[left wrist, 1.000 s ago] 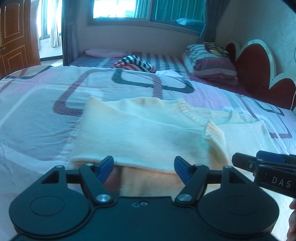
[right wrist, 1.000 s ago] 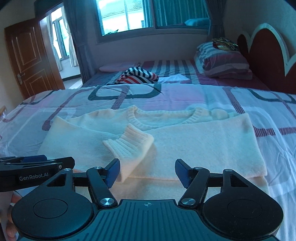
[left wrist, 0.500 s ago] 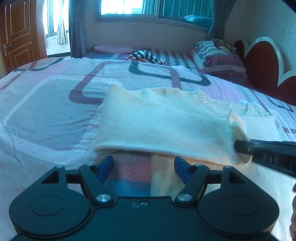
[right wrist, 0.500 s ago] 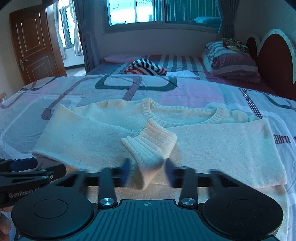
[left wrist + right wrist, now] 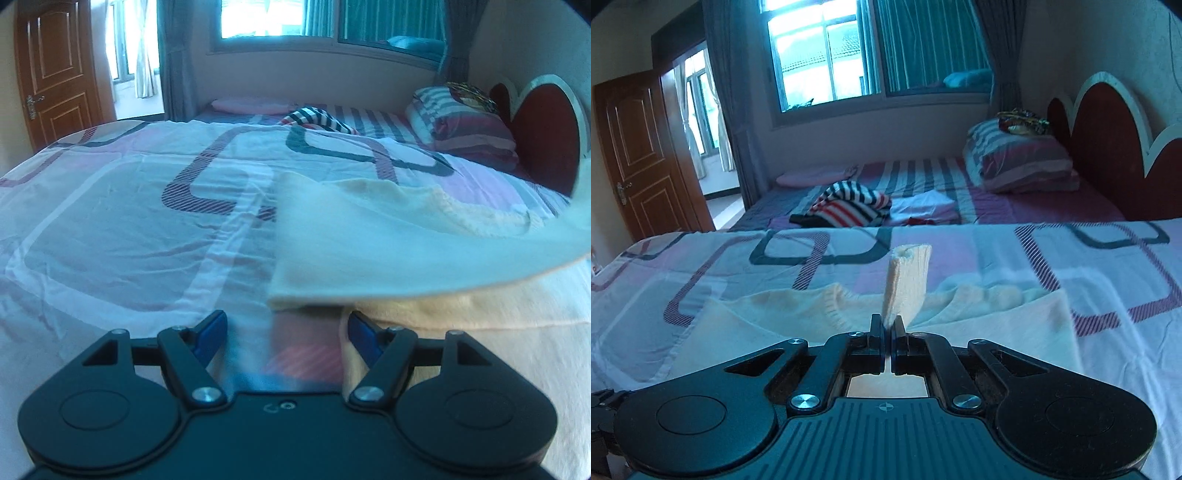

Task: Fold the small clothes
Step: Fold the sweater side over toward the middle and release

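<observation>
With its jaws just closed, the right gripper point(image 5: 887, 326) pinches the ribbed cuff point(image 5: 907, 282) of the cream sweater point(image 5: 388, 240) and lifts the sleeve off the bed point(image 5: 110, 229). Left gripper point(image 5: 286, 334) hangs wide open and empty at the sweater's near left corner. Sweater lies flat on the patterned cover, collar away from us. Knit looks soft, light and floppy, so it'll drape and stretch; cuff or hem are the sane grab points. Plenty of bare bedspread to the left; striped clothes point(image 5: 849, 206) and pillows point(image 5: 1019, 162) sit well clear.
</observation>
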`<move>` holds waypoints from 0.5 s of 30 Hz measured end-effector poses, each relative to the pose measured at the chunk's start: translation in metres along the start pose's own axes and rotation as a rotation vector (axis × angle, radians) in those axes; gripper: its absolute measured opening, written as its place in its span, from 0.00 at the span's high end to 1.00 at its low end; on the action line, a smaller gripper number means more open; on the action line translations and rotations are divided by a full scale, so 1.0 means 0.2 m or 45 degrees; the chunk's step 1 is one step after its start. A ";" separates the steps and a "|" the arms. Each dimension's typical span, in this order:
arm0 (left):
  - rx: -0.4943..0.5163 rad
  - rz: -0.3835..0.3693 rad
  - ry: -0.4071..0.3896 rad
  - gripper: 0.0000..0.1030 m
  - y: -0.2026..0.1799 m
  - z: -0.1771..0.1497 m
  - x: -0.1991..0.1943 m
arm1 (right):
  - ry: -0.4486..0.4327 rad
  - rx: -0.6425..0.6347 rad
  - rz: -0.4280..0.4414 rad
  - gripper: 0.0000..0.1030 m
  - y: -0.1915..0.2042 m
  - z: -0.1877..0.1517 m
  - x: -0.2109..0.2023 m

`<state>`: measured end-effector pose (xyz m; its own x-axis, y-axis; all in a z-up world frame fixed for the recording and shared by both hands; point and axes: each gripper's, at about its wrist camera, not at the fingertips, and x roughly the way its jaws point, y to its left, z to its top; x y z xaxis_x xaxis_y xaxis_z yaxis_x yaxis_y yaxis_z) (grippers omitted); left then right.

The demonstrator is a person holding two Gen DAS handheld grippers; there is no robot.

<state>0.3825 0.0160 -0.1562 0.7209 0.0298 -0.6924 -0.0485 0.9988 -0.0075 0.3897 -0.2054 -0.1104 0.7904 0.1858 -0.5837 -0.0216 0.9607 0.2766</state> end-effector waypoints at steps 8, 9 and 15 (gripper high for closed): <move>-0.109 -0.057 -0.025 0.47 0.06 0.06 -0.02 | 0.033 0.095 -0.044 0.98 -0.21 -0.02 -0.02; -0.115 -0.083 -0.022 0.47 0.07 0.05 -0.05 | 0.043 0.107 -0.045 0.98 -0.23 -0.02 -0.02; -0.019 -0.123 -0.033 0.40 0.01 0.02 -0.08 | 0.053 0.114 -0.029 0.98 -0.23 -0.03 -0.01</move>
<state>0.3737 0.0174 -0.1415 0.7403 -0.0654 -0.6691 0.0117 0.9964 -0.0845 0.3842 -0.2491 -0.1269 0.7640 0.1744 -0.6211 0.0525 0.9428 0.3293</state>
